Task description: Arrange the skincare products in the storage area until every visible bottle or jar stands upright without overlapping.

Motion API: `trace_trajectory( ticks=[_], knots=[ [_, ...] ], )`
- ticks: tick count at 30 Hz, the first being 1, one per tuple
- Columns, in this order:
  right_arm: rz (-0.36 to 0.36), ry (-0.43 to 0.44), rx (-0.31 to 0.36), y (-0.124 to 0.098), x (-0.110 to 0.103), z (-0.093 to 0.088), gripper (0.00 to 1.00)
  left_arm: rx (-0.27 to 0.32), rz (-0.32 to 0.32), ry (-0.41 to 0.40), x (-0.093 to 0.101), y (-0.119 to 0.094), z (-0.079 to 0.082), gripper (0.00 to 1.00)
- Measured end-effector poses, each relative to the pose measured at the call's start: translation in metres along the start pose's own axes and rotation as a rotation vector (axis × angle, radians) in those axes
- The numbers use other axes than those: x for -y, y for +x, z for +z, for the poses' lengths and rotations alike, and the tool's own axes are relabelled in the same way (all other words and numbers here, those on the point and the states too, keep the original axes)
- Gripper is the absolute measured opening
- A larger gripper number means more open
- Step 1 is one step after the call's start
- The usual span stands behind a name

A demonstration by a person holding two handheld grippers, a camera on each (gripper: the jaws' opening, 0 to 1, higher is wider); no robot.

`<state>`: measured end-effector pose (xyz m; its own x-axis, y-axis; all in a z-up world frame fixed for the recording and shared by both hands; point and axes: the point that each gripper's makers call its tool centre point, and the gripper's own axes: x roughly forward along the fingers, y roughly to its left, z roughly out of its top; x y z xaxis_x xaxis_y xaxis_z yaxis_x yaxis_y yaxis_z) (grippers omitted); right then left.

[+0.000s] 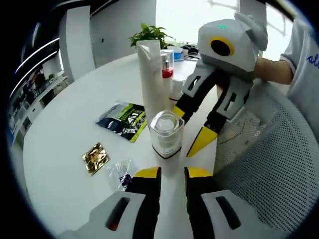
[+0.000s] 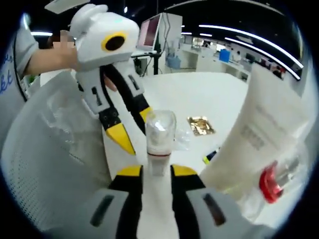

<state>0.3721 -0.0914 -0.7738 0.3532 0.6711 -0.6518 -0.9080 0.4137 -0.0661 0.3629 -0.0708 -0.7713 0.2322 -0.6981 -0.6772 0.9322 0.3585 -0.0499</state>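
Note:
A small clear bottle [image 1: 166, 132] with a clear cap stands upright on the white table [image 1: 65, 129], just ahead of my left gripper [image 1: 172, 174], which is open and holds nothing. My right gripper [image 1: 191, 127] reaches in from the upper right, open, with its yellow tips beside the bottle. In the right gripper view the clear bottle [image 2: 160, 132] rises just beyond my right gripper [image 2: 157, 172], and my left gripper [image 2: 132, 126] hangs to its left, apart from it. A tall white tube [image 1: 151, 79] and a red-banded bottle [image 1: 167, 64] stand behind.
A white mesh basket [image 1: 264, 149] lies at the right. A green-black sachet [image 1: 122, 119], a gold sachet [image 1: 95, 158] and a clear packet [image 1: 121, 173] lie flat on the table. A potted plant [image 1: 149, 34] stands at the far edge. A person's arm [image 1: 271, 69] holds the right gripper.

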Motion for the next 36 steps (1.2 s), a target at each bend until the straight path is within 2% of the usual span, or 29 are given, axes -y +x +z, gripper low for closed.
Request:
trace_trajectory(
  ticks=[8,22,36],
  knots=[
    [0.019,-0.021,-0.007,0.002,-0.005,0.002,0.21,-0.005,-0.03,0.009,0.012,0.0,-0.001,0.14],
    [0.07,-0.05,-0.009,0.003,-0.024,0.005,0.18,-0.041,0.005,0.017,0.003,-0.003,-0.01,0.16],
    [0.068,-0.048,-0.006,0.005,-0.025,0.006,0.18,-0.036,0.015,0.073,-0.007,0.008,-0.002,0.18]
  ],
)
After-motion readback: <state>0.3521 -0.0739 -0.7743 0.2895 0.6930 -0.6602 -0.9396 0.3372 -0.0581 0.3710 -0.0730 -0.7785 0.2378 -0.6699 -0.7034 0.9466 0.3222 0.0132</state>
